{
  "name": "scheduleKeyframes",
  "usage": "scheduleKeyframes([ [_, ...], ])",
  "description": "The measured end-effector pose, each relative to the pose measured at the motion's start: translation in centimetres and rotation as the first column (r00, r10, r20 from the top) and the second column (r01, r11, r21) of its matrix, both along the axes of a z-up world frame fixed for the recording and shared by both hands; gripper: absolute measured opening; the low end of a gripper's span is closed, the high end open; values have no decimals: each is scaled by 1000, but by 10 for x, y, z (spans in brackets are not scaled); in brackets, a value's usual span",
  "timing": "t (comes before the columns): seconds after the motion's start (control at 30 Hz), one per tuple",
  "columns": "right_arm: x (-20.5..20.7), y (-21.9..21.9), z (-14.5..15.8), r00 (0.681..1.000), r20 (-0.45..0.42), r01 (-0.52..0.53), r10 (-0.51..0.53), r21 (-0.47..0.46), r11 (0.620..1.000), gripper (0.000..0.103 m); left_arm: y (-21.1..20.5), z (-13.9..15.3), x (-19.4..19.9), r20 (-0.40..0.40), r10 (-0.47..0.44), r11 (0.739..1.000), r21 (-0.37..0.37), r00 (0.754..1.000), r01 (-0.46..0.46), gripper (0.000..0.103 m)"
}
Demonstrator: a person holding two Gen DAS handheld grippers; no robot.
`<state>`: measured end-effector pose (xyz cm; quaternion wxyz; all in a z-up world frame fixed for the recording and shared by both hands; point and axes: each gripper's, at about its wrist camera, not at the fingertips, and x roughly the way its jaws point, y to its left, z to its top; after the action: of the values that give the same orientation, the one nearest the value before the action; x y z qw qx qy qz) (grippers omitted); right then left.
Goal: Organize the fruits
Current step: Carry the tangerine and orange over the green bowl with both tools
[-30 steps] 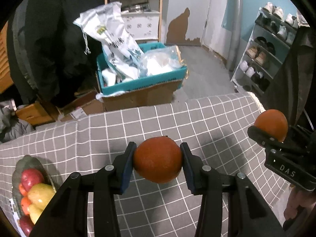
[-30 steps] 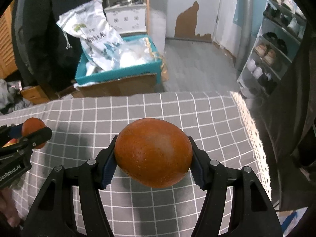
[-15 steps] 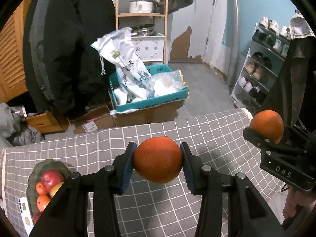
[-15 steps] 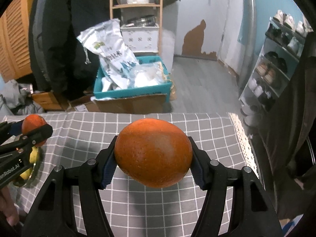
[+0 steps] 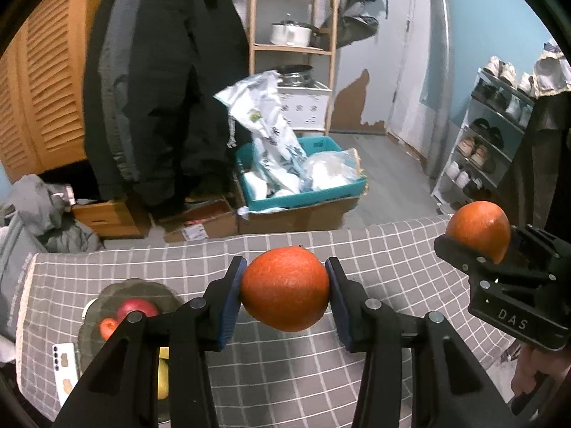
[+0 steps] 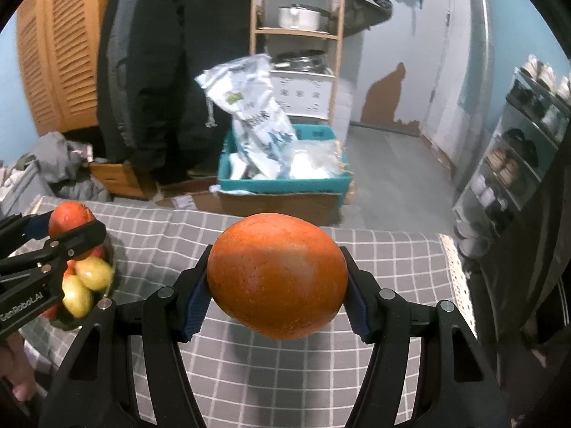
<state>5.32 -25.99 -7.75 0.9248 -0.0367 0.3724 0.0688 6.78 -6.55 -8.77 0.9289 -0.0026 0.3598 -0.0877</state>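
My left gripper (image 5: 284,294) is shut on an orange (image 5: 284,292) and holds it above the grey checked tablecloth (image 5: 374,249). My right gripper (image 6: 276,285) is shut on a larger orange (image 6: 277,276), also held above the cloth. Each gripper shows in the other's view: the right one with its orange (image 5: 480,228) at the right edge, the left one with its orange (image 6: 67,219) at the left edge. A dark fruit bowl (image 5: 142,287) with red apples (image 5: 137,308) and yellow fruit (image 6: 92,273) sits on the table's left, partly hidden behind my left gripper.
A white card or phone (image 5: 64,371) lies left of the bowl. Beyond the table's far edge stand a teal crate of bags (image 5: 303,185) on cardboard boxes, a hanging black coat (image 5: 160,89), a wooden shelf (image 5: 292,35) and a shoe rack (image 5: 499,125) at the right.
Both grippers have risen and tilted up with their oranges still held. More of the room and the fruit bowl show now than a second ago.
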Motion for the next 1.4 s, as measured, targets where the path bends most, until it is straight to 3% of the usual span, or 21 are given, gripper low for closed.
scheduleKeyframes([
  [0.57, 1, 85, 12, 987, 10, -160, 159, 16, 987, 64, 77, 7, -17, 20, 132, 991, -22, 991, -131, 46],
  [1.07, 18, 161, -3, 963, -34, -266, 269, 58, 962, 64, 155, -7, -25, -8, 256, 966, -21, 967, -257, 46],
  [1.4, 28, 222, -28, 927, -83, -361, 365, 59, 931, 64, 209, -33, -24, -70, 341, 939, -31, 938, -343, 46],
])
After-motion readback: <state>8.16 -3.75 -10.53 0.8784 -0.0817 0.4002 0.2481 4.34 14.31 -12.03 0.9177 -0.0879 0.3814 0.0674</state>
